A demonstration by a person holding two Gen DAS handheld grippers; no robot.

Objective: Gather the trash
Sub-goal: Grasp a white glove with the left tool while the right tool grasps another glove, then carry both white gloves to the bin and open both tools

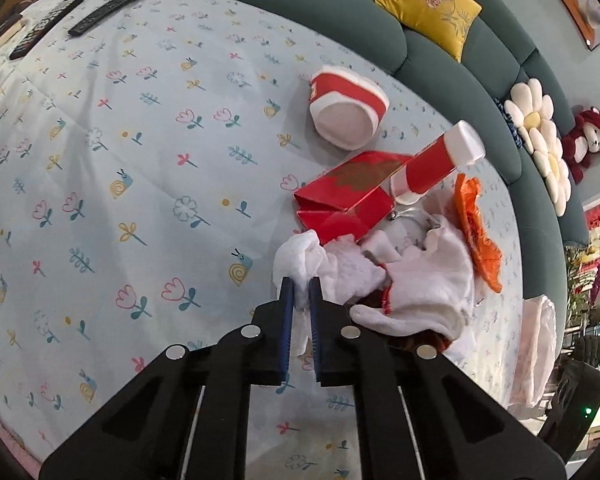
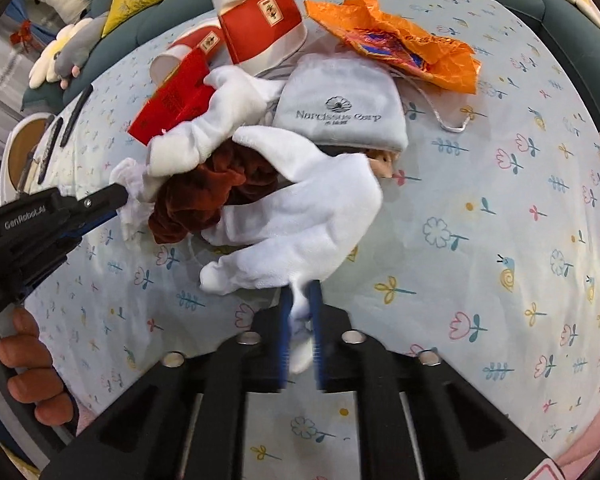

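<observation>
Lower centre, left view: left hand-held gripper [image 1: 300, 296] pinches crumpled white tissue [image 1: 296, 260] at trash-heap edge. Right hand-held gripper [image 2: 302, 304] clamps white fabric glove [image 2: 300, 216], lower centre of right view; both likely dragging heap together on floral-print desk cloth [image 2: 480, 240].

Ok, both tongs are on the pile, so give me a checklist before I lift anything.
1. Left tongs closed on the tissue: ok.
2. Right tongs closed on the white cloth: ok.
3. Cloth free of the pile: not ok, it drapes over the brown fabric and touches the grey pouch.
4. Tissue free of the red box: cannot tell, they overlap.
5. Cups clear of the lift: not ok, one leans against the pile.
6. Trash bin within reach: cannot tell, none in view.
</observation>
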